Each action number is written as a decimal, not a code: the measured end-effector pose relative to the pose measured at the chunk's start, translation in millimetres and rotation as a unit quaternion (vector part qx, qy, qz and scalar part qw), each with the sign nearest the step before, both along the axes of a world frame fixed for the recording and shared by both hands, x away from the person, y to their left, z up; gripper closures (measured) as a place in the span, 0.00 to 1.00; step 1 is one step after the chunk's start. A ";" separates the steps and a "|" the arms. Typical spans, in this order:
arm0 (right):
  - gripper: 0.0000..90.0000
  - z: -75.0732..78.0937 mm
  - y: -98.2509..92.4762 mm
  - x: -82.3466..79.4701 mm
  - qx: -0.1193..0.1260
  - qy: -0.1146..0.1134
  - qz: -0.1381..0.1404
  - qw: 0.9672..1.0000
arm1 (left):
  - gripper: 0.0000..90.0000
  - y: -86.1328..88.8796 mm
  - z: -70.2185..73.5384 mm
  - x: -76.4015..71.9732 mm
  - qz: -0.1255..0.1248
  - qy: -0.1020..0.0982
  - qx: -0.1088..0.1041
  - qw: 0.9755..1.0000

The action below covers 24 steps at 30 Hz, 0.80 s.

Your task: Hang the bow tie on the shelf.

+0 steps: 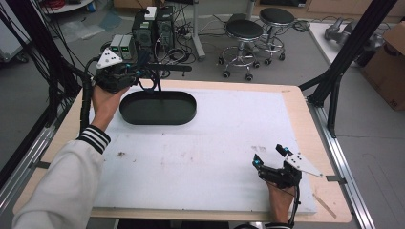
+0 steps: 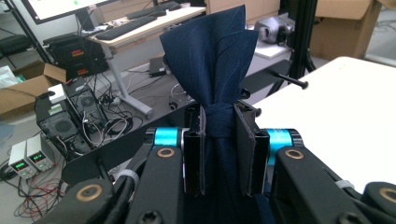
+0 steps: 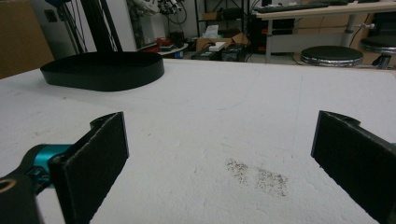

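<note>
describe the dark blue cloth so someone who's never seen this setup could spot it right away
Start at the white table top and go to the black oval tray at its far left. Just beyond the tray's left end the left gripper is held up, shut on the navy cloth. The cloth is pinched at its waist between the jaws and fans out above them, the one soft blue thing among black hardware.

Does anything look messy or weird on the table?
A few dark crumbs or specks dirty the white table cover near the right gripper. Also, the left gripper squeezes a blue cloth, bunching it up.
</note>
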State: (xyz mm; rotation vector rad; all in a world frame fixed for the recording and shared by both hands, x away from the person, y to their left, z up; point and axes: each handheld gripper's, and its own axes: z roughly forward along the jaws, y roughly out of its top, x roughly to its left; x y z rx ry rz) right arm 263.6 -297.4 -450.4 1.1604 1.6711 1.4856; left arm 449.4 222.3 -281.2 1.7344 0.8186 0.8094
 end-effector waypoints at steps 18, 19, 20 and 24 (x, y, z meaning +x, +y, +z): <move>0.03 -0.1 -0.7 0.3 0.001 0.000 0.001 1.000 | 0.83 5.7 -5.3 21.9 0.040 -0.025 -0.006 0.999; 0.03 0.0 -0.7 0.2 0.002 0.002 0.001 1.000 | 0.83 5.2 -5.7 23.2 0.042 -0.025 -0.003 0.999; 0.03 0.1 -0.7 0.1 0.003 0.003 0.001 1.000 | 0.83 4.9 -6.4 24.6 0.043 -0.026 -0.003 0.999; 0.03 0.0 -0.7 0.2 0.003 0.003 0.001 1.000 | 0.83 4.7 -9.5 28.7 0.044 -0.026 -0.008 0.999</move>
